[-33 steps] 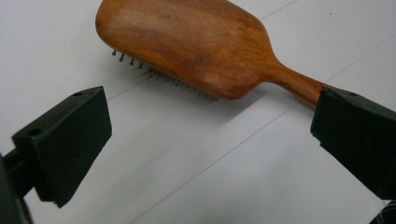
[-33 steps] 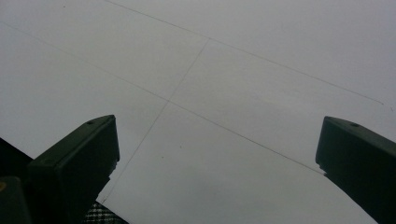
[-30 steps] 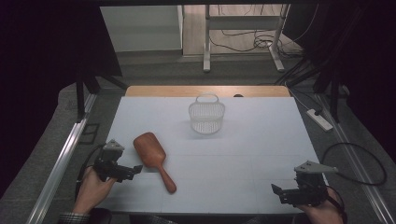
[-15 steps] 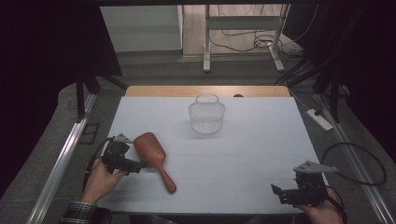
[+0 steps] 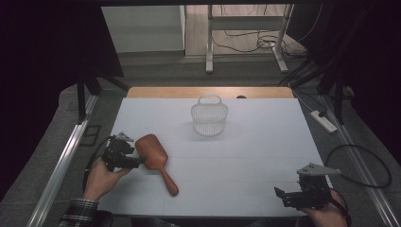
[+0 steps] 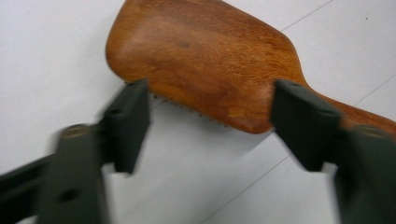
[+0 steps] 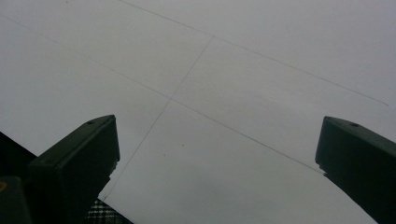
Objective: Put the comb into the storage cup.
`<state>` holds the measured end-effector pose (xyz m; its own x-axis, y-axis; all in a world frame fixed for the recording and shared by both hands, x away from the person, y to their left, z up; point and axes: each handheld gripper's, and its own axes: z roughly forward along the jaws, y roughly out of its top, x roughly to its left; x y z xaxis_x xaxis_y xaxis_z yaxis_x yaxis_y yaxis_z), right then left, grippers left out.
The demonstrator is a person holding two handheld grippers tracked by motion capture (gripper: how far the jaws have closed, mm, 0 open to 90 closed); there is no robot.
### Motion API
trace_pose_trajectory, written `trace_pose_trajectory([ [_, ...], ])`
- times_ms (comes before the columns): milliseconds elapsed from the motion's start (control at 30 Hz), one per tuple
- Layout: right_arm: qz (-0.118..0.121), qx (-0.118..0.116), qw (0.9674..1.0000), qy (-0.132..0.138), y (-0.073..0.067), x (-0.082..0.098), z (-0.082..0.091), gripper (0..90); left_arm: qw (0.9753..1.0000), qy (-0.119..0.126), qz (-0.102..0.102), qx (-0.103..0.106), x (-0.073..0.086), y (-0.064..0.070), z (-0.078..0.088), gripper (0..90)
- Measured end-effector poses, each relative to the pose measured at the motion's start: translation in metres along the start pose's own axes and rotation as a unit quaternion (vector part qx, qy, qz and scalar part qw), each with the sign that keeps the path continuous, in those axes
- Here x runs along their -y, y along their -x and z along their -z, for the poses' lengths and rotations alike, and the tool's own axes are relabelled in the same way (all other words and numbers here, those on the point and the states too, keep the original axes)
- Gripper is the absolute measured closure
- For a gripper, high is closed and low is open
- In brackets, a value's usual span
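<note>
— Hairbrush [image 5: 156, 160]: what does it look like from above?

— Reddish-brown wood with a broad, rounded paddle head and a slim handle. It lies flat on the white table [image 5: 246, 142] in the lower left of the high view, head toward the upper left, handle slanting down toward the lower right. In the left gripper view [image 6: 210, 60] the smooth wooden back faces up, the grain shows, and a row of short bristles peeks out under the near edge.

— Where is it relative to the left gripper [image 5: 140, 162]?

— In the left gripper view the jaws straddle the near edge of the head. One finger [image 6: 128, 121] sits at the left of the frame, right at the head's lower left edge; the other [image 6: 303, 121] sits at the right, where the head narrows into the handle. The jaws have just been closing, with the head's edge between them. They are blurred, and I see no pads pressing yet, so they read as half spread around the brush.

— And the right gripper [image 5: 280, 194]?

— Lower right of the high view, well apart from the brush. Its fingers [image 7: 79, 158] stand wide apart over bare table, holding nothing.

— Anything else?

— A white wire basket [image 5: 209, 117] stands upright near the table's far edge, upper middle of the high view.
</note>
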<state>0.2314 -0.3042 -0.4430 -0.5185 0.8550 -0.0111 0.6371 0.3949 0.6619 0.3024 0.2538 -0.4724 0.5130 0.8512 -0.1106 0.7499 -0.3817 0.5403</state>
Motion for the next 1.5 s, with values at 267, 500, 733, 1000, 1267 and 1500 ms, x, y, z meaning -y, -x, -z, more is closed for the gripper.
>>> trace_pose_trajectory([
  [267, 0.009, -0.004, 1.0000, -0.003, -0.001, 0.000, -0.001, 0.0, 0.9999, -0.016, 0.004, 0.006, 0.000, -0.007, -0.005, 78.5],
  [500, 0.009, -0.004, 0.9999, -0.005, -0.001, 0.000, -0.001, 0.0, 0.9991, -0.041, 0.007, 0.003, -0.004, -0.010, -0.010, 89.2],
  [733, 0.009, -0.003, 0.9999, -0.006, -0.001, 0.000, -0.001, 0.3, 0.9978, -0.064, 0.016, -0.005, 0.002, -0.015, -0.020, 89.2],
  [1000, 0.012, -0.003, 0.9999, -0.008, -0.002, 0.000, -0.001, 0.5, 0.9955, -0.092, 0.022, -0.011, 0.002, -0.019, -0.031, 89.2],
  [1267, 0.014, 0.000, 0.9998, -0.011, -0.003, -0.001, -0.002, 0.6, 0.9944, -0.101, 0.024, -0.016, -0.007, -0.024, -0.039, 89.2],
  [1500, 0.014, 0.000, 0.9998, -0.011, -0.003, -0.001, -0.002, 0.7, 0.9939, -0.106, 0.022, -0.024, -0.016, -0.026, -0.044, 89.2],
])
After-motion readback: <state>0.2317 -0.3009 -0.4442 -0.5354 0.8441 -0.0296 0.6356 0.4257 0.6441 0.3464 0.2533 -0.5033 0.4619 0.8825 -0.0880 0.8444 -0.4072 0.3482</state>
